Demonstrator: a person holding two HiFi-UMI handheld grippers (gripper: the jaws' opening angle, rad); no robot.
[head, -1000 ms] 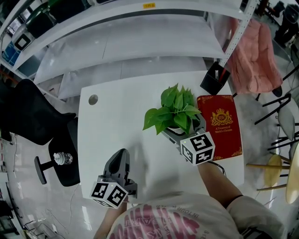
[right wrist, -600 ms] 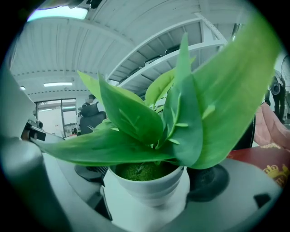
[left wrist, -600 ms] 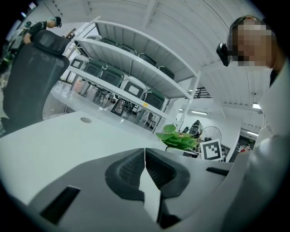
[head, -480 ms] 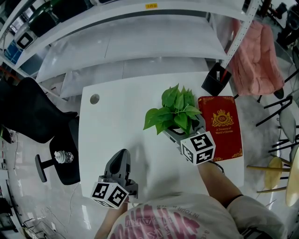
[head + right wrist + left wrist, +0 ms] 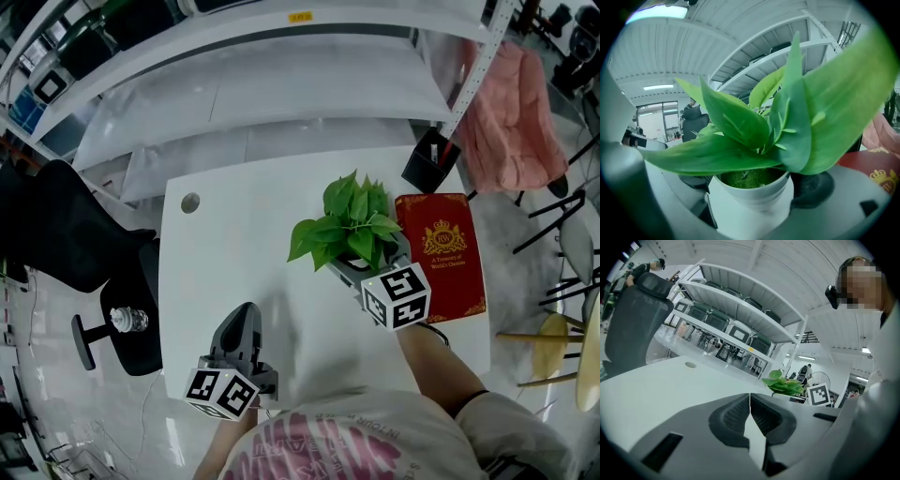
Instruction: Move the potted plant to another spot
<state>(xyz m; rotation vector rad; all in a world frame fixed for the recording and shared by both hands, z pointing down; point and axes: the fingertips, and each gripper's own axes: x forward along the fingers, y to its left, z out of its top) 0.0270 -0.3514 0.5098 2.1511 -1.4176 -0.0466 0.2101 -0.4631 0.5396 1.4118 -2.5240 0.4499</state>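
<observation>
The potted plant, green leaves in a small white pot, stands on the white table right of centre. My right gripper reaches in from the front with the pot between its jaws. They are closing in, and both dark pads lie against the pot's sides. The leaves hide most of that view. My left gripper rests low over the table's front left, shut with nothing between its pads. From the left gripper view the plant is far off to the right.
A red book lies flat just right of the plant. A black pen holder stands at the table's back right corner. A cable hole is at the back left. White shelving runs behind, a black chair stands left.
</observation>
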